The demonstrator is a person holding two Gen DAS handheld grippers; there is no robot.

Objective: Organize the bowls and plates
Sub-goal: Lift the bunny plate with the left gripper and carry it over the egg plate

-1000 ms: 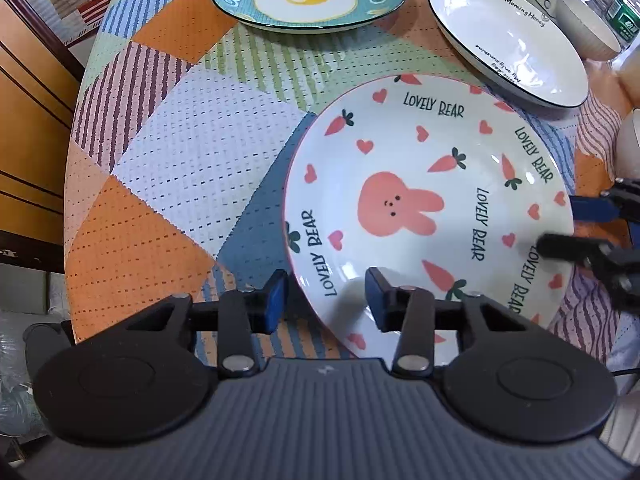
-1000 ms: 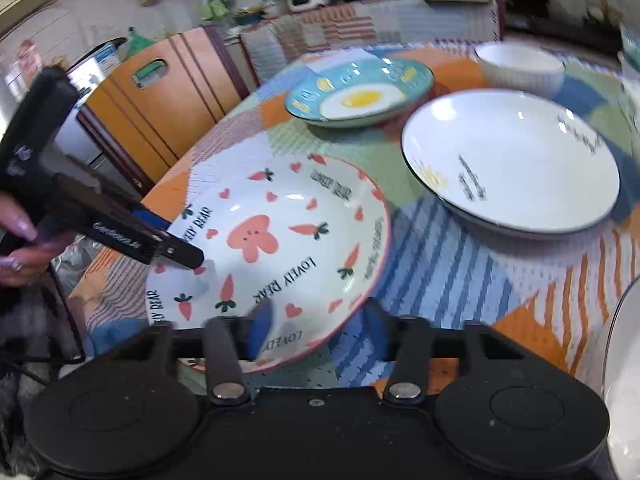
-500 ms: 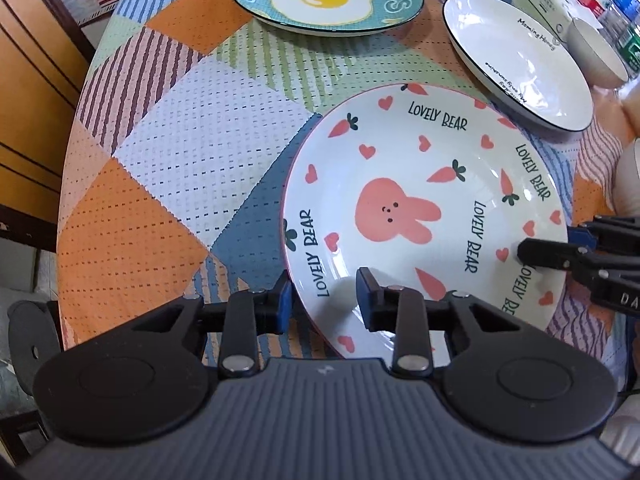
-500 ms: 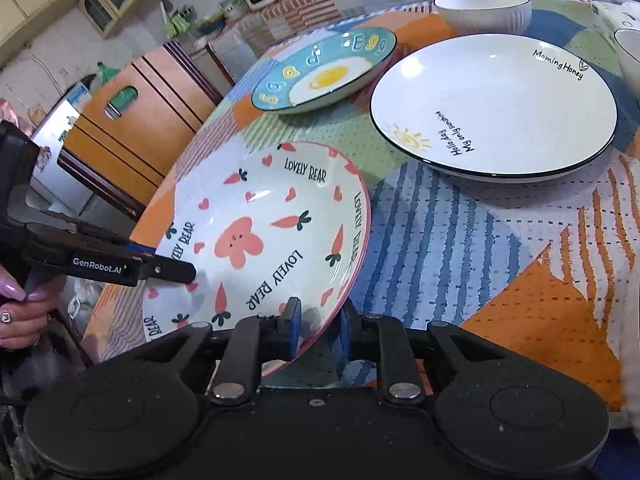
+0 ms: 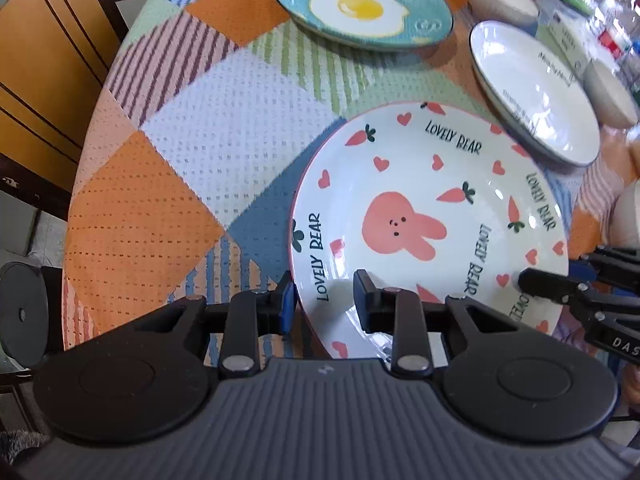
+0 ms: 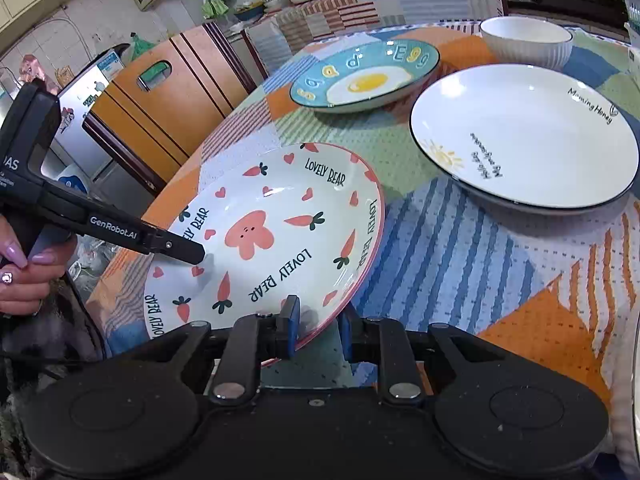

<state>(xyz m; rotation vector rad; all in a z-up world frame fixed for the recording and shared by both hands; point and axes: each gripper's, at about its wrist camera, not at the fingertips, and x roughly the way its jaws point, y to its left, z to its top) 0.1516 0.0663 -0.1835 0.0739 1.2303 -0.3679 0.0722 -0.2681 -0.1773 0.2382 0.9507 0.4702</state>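
Observation:
The pink bunny plate [image 5: 424, 216] marked "LOVELY BEAR" is tilted up off the patchwork tablecloth, seen too in the right wrist view [image 6: 272, 240]. My left gripper [image 5: 324, 300] has its jaws on either side of the plate's near rim, one finger inside the plate, one outside. My right gripper [image 6: 318, 330] clamps the opposite rim between its blue pads. Each gripper shows in the other's view, the right one [image 5: 560, 288] and the left one [image 6: 176, 246]. A blue fried-egg plate [image 5: 360, 8] and a white plate [image 6: 524, 140] lie beyond.
A white ribbed bowl [image 6: 526, 42] stands at the back. Another bowl [image 5: 608, 92] and packaged goods sit at the table's right side. A wooden chair [image 6: 160, 100] stands beside the table's rounded edge [image 5: 80, 184].
Both grippers closed on the bunny plate's rim and lifted it; the right side has risen so the plate tilts off the cloth.

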